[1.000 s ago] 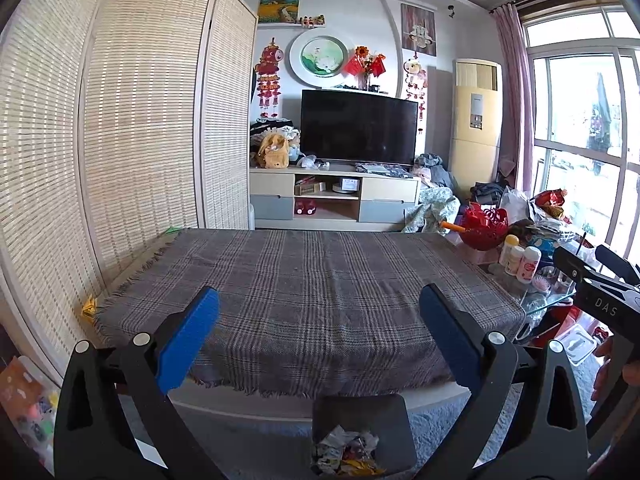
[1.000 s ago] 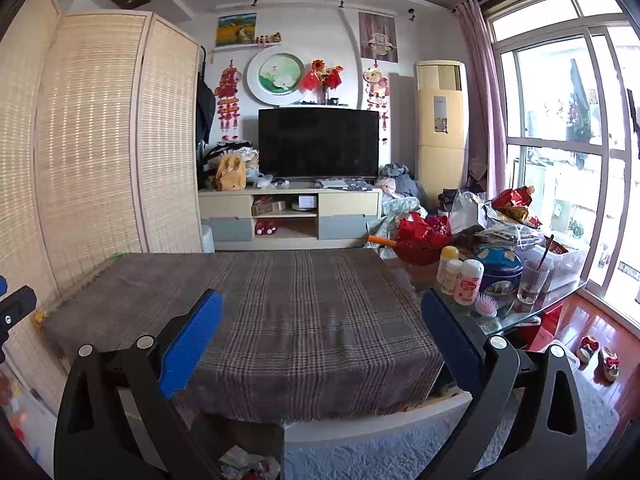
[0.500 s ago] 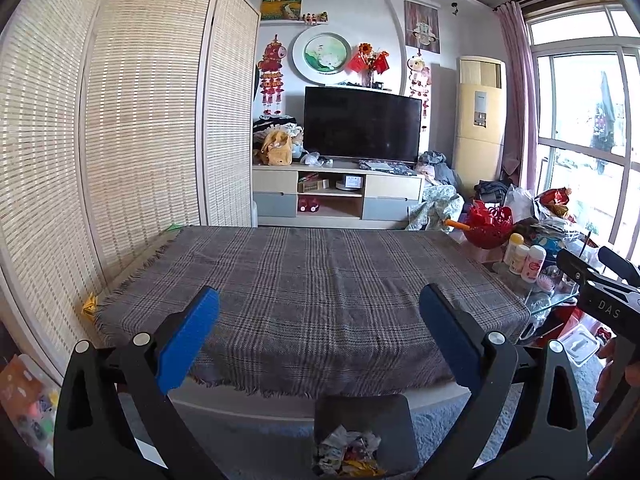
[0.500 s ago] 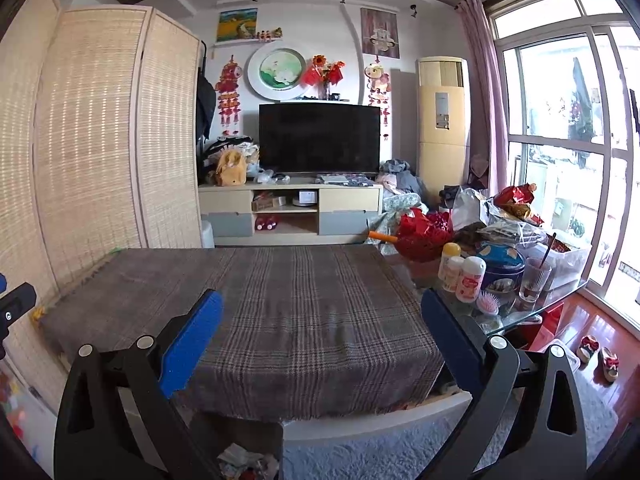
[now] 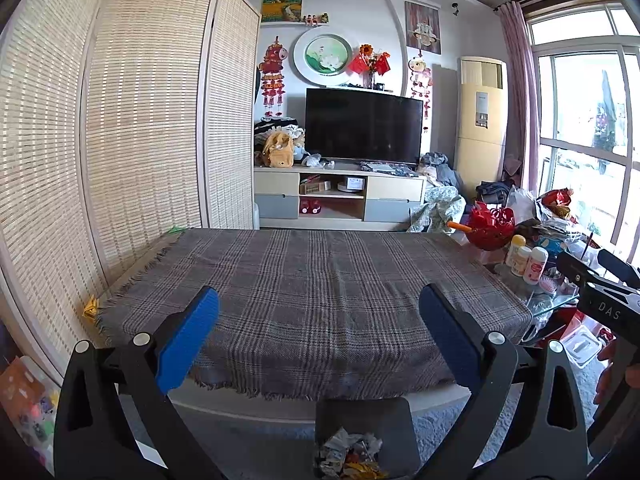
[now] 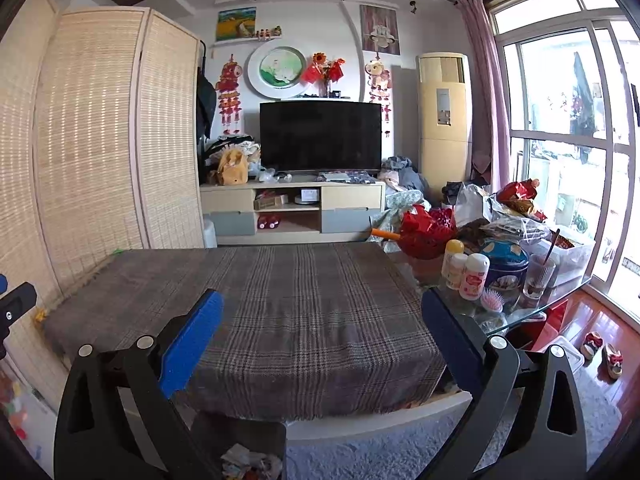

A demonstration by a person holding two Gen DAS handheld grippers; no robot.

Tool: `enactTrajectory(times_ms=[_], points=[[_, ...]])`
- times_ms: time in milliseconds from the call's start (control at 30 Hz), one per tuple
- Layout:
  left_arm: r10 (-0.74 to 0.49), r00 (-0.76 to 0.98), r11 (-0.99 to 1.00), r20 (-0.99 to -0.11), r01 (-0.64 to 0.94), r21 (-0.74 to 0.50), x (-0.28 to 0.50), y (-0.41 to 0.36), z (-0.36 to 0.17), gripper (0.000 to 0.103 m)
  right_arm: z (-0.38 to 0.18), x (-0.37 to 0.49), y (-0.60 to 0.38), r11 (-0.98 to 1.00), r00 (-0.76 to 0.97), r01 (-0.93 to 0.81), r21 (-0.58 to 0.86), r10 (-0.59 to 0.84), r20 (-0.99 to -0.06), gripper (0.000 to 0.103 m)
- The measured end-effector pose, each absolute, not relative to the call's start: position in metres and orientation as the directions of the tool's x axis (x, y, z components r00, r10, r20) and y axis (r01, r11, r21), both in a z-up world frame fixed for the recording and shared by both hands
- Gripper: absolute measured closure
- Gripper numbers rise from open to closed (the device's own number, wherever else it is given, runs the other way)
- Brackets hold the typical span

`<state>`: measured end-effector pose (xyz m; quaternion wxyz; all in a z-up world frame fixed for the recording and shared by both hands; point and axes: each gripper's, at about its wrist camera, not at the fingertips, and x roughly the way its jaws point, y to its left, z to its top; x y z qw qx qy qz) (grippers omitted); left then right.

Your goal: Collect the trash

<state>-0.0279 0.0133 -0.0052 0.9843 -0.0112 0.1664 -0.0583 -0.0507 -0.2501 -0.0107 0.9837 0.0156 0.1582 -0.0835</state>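
**A:** Trash in the left wrist view is all down in the dark square bin (image 5: 362, 420) on the floor, crumpled wrappers (image 5: 350, 454) heaped inside, tucked against the near edge of the bench with the grey plaid cloth (image 5: 316, 292). Left tongs (image 5: 318, 332) gape wide with nothing between them; the bin sits straight below and between the blue pads. The cloth looks bare.

**B:** Right wrist view: right tongs (image 6: 322, 334) also spread apart, holding nothing. Same bin (image 6: 256, 446) shows low and left of centre, so I'd say the left hand is nearer. One orange scrap (image 5: 90, 308) lies off the cloth's left edge, by the woven screen (image 5: 140, 120).
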Motion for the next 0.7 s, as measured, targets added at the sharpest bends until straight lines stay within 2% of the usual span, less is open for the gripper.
enactTrajectory(times_ms=[700], points=[[-0.116, 0.939, 0.993, -0.324, 0.109, -0.038, -0.0258, 0.0153, -0.0035, 0.008, -0.0103, -0.0474, -0.2500, 0.986, 0.934, 0.168, 0.008, -0.157, -0.321, 0.003]])
